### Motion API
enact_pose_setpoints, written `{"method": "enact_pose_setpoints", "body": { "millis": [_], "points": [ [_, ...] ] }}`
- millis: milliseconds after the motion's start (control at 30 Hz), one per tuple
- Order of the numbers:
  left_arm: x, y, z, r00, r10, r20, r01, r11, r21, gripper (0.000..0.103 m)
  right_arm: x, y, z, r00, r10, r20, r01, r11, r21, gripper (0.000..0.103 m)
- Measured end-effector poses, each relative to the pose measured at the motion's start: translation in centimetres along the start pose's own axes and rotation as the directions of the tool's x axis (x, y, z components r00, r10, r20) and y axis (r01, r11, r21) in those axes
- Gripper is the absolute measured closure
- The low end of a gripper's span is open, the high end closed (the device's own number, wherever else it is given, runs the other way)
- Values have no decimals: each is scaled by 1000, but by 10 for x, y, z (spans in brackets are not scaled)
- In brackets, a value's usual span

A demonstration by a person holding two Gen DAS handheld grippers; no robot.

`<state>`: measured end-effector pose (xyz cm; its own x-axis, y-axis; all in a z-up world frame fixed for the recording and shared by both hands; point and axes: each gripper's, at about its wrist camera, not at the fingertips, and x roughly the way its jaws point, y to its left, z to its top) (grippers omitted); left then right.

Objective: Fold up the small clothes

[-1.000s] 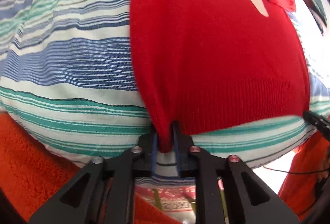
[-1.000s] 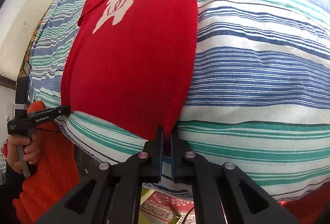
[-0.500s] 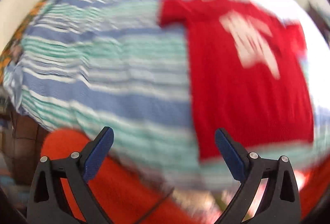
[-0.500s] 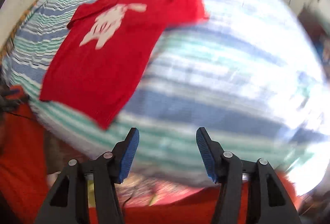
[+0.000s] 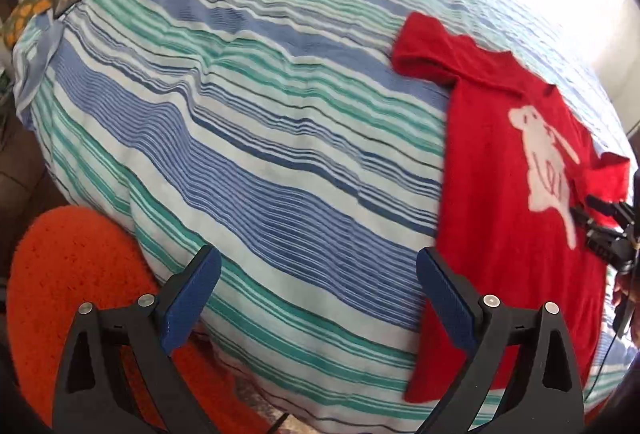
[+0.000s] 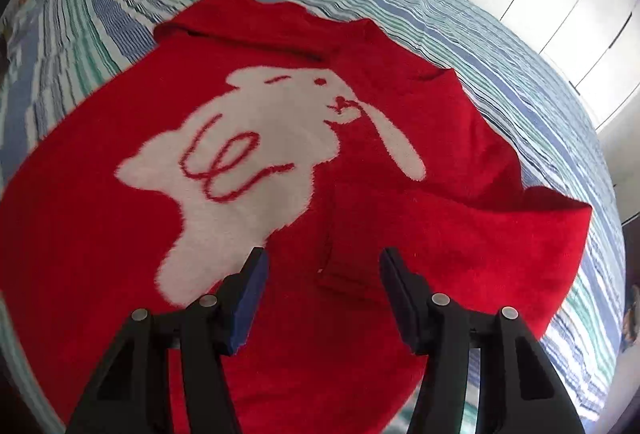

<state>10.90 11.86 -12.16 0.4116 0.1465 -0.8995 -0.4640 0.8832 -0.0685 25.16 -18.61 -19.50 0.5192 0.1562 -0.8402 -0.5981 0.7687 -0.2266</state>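
Both grippers, left [image 5: 318, 292] and right [image 6: 322, 294], were spread, holding nothing; the right should pinch the sweater's [image 6: 120, 242] sleeve [image 6: 500, 242] edge squarely.

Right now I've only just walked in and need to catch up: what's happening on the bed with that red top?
A person holds tongs in each hand to fold a small red sweater with a white bunny on it. It lies spread flat on the striped bedspread, not yet folded. Both tongs are open and grip nothing: the right tongs hover over the sweater near its sleeve, and the left tongs hang over bare bedspread beside the sweater's hem.
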Motion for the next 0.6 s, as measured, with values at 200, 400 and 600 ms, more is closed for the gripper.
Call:
{"method": "enact_pose_setpoints", "body": {
  "millis": [200,400,600],
  "points": [
    [7,6,-2,1000,-6,-25,5,999,-38,4,-46,-104,-37,995,-38,91,4,938,347,94],
    [11,-4,-6,999,22,-29,-22,1000,-7,4,-115,-278,-181,977,-195,90,54,629,776,93],
    [11,-10,-9,998,56,-29,-55,998,15,4,-92,-347,-286,985,-133,109,-58,336,940,93]
  ]
}}
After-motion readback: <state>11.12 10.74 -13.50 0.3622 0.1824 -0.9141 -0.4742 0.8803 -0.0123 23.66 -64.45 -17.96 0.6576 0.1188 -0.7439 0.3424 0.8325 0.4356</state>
